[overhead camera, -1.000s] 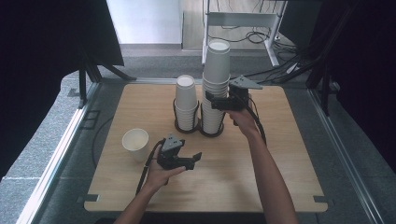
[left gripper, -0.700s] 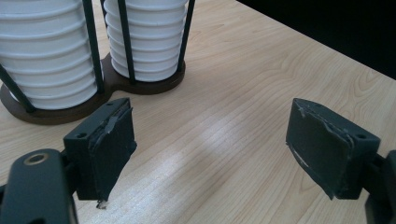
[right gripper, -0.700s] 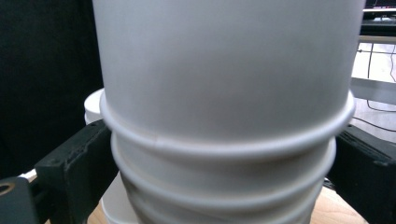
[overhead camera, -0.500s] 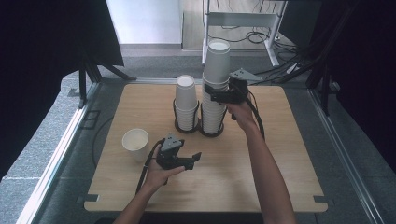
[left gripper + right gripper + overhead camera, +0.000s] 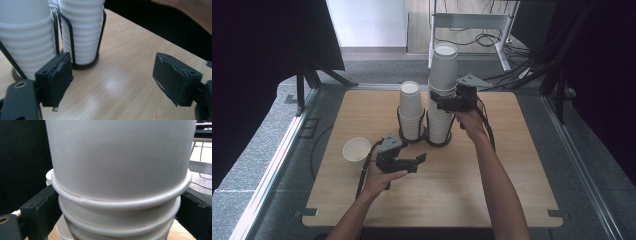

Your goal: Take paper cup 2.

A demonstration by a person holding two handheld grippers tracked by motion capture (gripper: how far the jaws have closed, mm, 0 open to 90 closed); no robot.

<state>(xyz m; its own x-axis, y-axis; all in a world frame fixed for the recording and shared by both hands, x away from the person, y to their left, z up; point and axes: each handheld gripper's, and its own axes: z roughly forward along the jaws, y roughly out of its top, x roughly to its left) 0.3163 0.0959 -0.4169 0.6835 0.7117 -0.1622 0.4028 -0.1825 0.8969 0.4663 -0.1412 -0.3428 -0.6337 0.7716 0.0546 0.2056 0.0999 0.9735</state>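
Note:
A tall stack of white paper cups (image 5: 443, 70) stands in a wire holder beside a shorter stack (image 5: 410, 105). My right gripper (image 5: 439, 102) reaches in from the right at mid-height of the tall stack. In the right gripper view its jaws sit against the cup rims (image 5: 120, 202) on both sides, so it is shut on the stack. A single white cup (image 5: 357, 149) stands upright at the table's left. My left gripper (image 5: 418, 162) hovers over the wood in front of the stacks, open. Its jaws (image 5: 112, 80) have just been closing slightly, with nothing between them.
The two wire holders (image 5: 75, 37) stand side by side at the middle back of the wooden table (image 5: 512, 190). Black curtains and metal frame legs surround the table. A cable trails from each gripper.
My right gripper has moved left from beside the tall stack onto it. My left gripper has risen a little above the table.

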